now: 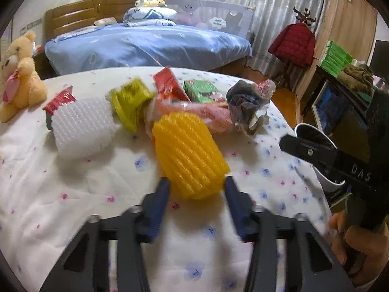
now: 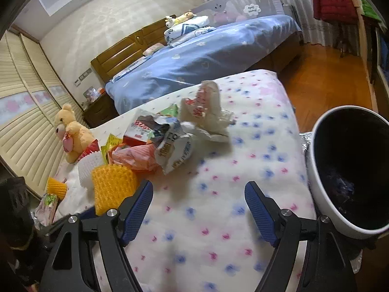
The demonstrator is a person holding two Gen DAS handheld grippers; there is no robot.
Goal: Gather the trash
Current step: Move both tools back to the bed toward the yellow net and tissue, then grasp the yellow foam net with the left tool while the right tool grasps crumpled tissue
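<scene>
Floral tabletop (image 2: 218, 219), blue bed (image 2: 206, 58) behind, bin (image 2: 323, 194) right. My left gripper (image 1: 195, 189) fingers clamp yellow net (image 1: 189, 155); right gripper (image 2: 199, 206) fingers apart.

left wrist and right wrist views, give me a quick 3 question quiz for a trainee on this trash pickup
1. True or false: the right gripper holds a wrapper.
2. What lies between the fingers of the left gripper? A) yellow foam net B) teddy bear C) green box
3. Which colour is the outer wall of the bin?

Key: 1 false, it is open and empty; 2 A; 3 white.
</scene>
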